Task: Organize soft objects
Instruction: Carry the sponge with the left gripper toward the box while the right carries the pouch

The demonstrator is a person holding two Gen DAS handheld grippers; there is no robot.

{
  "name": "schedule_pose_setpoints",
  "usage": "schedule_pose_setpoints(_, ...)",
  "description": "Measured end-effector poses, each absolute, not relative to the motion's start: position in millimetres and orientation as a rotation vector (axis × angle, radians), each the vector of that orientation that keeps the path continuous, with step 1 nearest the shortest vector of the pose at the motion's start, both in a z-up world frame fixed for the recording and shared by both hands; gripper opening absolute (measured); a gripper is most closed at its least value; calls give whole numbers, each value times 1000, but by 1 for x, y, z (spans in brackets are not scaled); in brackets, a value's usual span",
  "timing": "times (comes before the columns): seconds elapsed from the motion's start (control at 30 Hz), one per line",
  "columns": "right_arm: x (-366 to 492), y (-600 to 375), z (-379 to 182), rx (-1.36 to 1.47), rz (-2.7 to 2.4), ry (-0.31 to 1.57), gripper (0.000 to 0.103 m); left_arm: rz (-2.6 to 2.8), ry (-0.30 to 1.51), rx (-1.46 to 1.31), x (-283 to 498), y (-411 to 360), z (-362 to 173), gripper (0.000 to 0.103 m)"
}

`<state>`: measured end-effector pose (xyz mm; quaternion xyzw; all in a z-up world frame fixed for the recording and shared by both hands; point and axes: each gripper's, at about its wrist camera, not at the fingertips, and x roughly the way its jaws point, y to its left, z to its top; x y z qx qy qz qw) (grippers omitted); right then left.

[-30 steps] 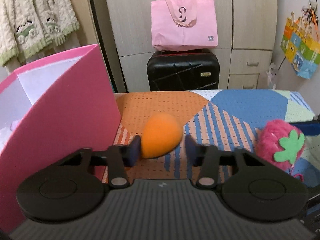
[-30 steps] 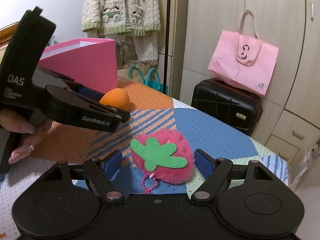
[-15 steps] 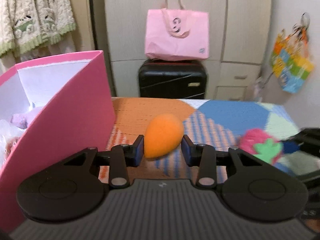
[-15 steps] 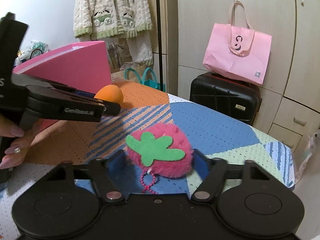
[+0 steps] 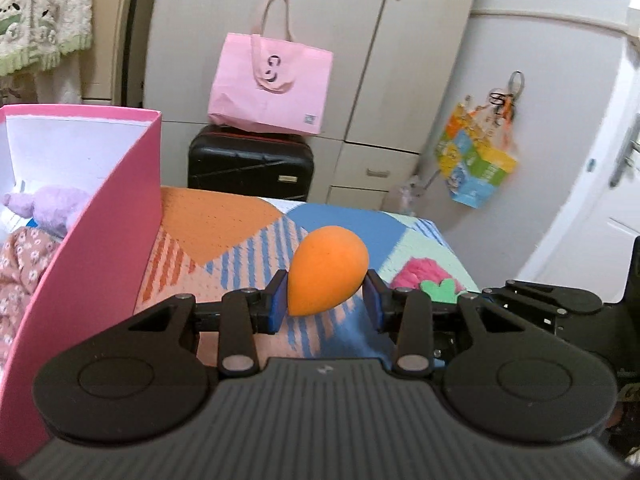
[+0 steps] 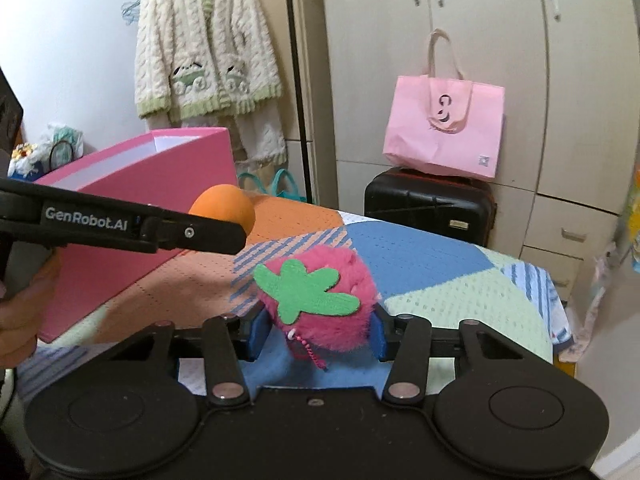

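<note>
My left gripper (image 5: 326, 300) is shut on an orange egg-shaped sponge (image 5: 326, 270) and holds it above the patterned table, right of the pink box (image 5: 104, 240). The sponge also shows in the right wrist view (image 6: 224, 206), behind the left gripper's finger. My right gripper (image 6: 318, 334) is shut on a pink furry strawberry (image 6: 320, 296) with a green felt leaf and a bead chain. The strawberry also shows in the left wrist view (image 5: 420, 276). The pink box holds a lilac plush (image 5: 48, 204) and a floral cloth (image 5: 20, 264).
The table carries a patterned cloth (image 6: 420, 264) in orange, blue and green. Behind it stand a black suitcase (image 5: 248, 164) with a pink tote bag (image 5: 272, 84) on top, and wardrobes. A knitted cardigan (image 6: 208, 52) hangs at the left.
My left gripper closed on the orange sponge and lifted it off the table. My right gripper closed on the pink strawberry and raised it.
</note>
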<state>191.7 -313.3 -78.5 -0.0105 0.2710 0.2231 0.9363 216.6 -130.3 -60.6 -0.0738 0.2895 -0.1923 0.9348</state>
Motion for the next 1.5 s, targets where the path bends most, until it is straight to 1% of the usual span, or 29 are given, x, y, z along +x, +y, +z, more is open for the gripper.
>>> schedule_pose_setpoints(0.3, 142, -304, -73, 48, 361, 551, 54, -467, 609, -164, 173, -109, -52, 39)
schedule_pose_setpoints(0.73, 85, -276, -58, 77, 316, 542, 54, -518, 559, -109, 109, -77, -33, 39)
schedule_pose_setpoints(1.0, 62, -253, -44, 85, 339, 533, 54, -531, 550, -153, 81, -37, -24, 40)
schedule_pose_setpoints(1.27, 48, -216, -23, 94, 482, 484, 55, -462, 474, -162, 61, 5, -5, 40)
schedule_pose_setpoints(1.5, 47, -188, -13, 65, 529, 450, 55, -389, 464, -192, 63, 51, 4, 40)
